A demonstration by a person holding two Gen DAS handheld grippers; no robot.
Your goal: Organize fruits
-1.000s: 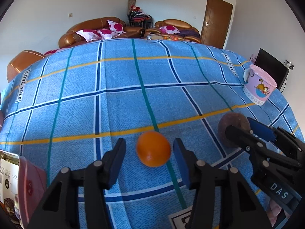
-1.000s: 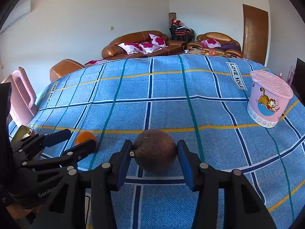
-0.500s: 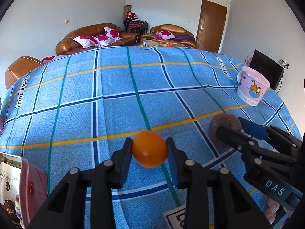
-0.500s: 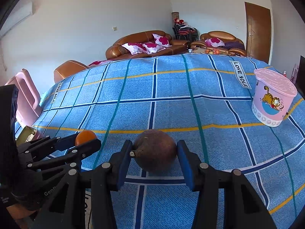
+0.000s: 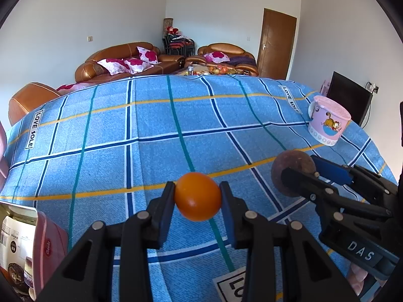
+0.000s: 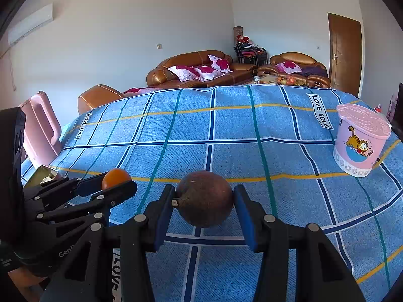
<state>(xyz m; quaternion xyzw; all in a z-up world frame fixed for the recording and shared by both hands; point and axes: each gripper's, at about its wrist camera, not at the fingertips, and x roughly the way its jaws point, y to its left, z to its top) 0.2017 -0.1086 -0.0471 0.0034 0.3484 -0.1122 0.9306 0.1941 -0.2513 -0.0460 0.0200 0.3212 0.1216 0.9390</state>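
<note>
Only the left wrist view takes in the black screen (image 5: pixel 350 98) at the far right and the printed packet (image 5: pixel 17 241) at the lower left; the right wrist view alone shows the pink chair back (image 6: pixel 41 125) and the wall air conditioner (image 6: pixel 30 24). Both fruits sit above the blue checked cloth (image 5: pixel 151 130): the left gripper (image 5: pixel 197 196) pinches the orange (image 5: pixel 198 196) between its pads, and the right gripper (image 6: pixel 204 201) clamps the brown round fruit (image 6: pixel 204 198), stem stub towards its left pad. "LOVE SOLE" is printed on the cloth, "DAS" on the right gripper's side, and a cartoon orange cat on the pink lidded tub (image 6: pixel 360 138).
</note>
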